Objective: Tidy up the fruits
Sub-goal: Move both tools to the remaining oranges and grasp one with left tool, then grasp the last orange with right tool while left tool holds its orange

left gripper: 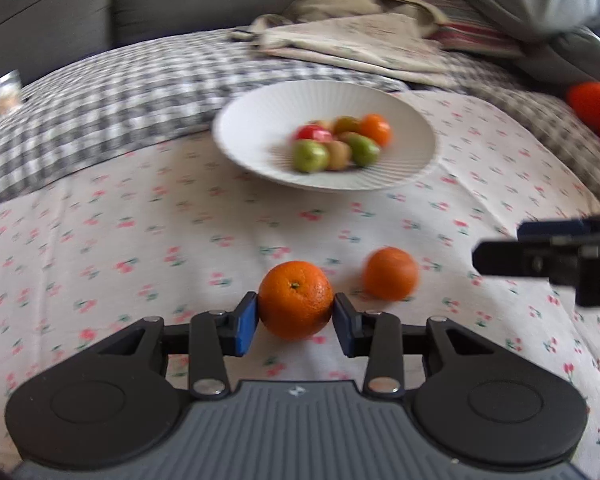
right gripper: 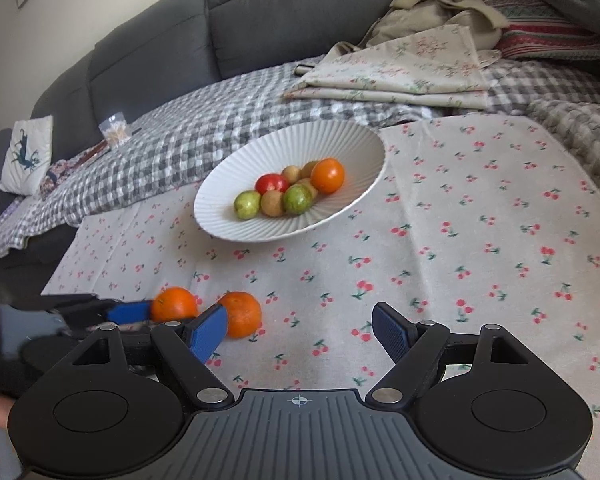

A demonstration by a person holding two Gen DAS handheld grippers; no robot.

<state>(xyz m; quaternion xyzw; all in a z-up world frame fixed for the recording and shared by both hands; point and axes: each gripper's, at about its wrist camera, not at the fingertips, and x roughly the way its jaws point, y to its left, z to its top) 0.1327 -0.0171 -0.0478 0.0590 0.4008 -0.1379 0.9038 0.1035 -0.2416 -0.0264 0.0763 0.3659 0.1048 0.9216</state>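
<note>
The left hand-held gripper (left gripper: pixel 296 322) has its two blue pads pressed against the sides of an orange (left gripper: pixel 296 300), gripping it low over the cherry-print cloth (left gripper: pixel 180 240). No earlier picture is given, so only the clamped hold itself shows. This orange is round and bright, with a pebbled, slightly glossy skin and a small dark green stem scar facing up and toward the camera. Whether its underside touches the cloth cannot be told.

A second orange (left gripper: pixel 391 274) lies on the cloth just beside the held one, to its right in the left wrist view, apart from both pads; it looks blurred there but shows the same colour and a slightly flatter shape.

Farther back stands a white ribbed bowl (right gripper: pixel 340 140) on the same cloth. It holds a small heap of fruit: a red one, two green ones, several tan-brown ones, and a smooth orange-coloured one (right gripper: pixel 327 175) at the heap's right.

The right hand-held gripper (right gripper: pixel 300 332) hangs over bare cloth with its jaws spread wide and nothing between them. Its left pad stands in front of the second orange in its own view.

Behind the cloth lie a grey checked blanket (right gripper: pixel 188 136), folded floral fabric (right gripper: pixel 400 76) and a grey sofa back (right gripper: pixel 292 12).
</note>
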